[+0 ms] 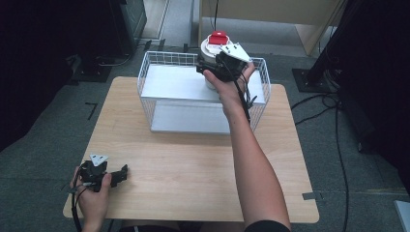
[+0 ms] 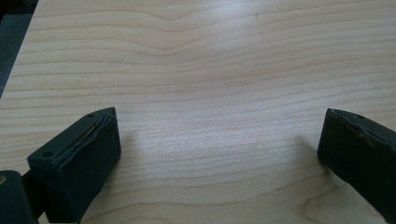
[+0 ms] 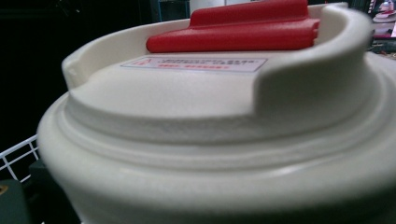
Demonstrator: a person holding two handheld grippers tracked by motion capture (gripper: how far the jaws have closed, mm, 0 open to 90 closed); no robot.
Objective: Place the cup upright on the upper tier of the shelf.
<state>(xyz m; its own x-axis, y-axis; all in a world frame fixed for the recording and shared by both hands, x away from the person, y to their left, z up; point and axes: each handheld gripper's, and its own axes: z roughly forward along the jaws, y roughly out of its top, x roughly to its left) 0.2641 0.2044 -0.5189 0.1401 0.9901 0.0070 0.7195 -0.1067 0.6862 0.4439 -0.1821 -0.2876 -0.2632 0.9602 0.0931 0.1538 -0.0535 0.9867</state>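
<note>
- The left gripper (image 2: pixel 219 149) has its two black fingers (image 2: pixel 79 163) spread wide, with bare wood grain between them and nothing in their hold.
- It rests at the near left corner of the wooden bench (image 1: pixel 193 179), held in the person's left hand (image 1: pixel 92 191).
- The right gripper (image 1: pixel 220 65) is pressed against the side of a white jug (image 1: pixel 212 48) with a red tab (image 3: pixel 243 28) on its lid; its fingers are hidden behind the jug's body, so I cannot tell how far they are closed.
- The jug stands on the upper shelf of a white wire rack (image 1: pixel 154 87), at that rack's far edge, right of its middle.
- The rack sits along the bench's far edge.
- A white label (image 3: pixel 196 63) lies on the lid just in front of the red tab.
</note>
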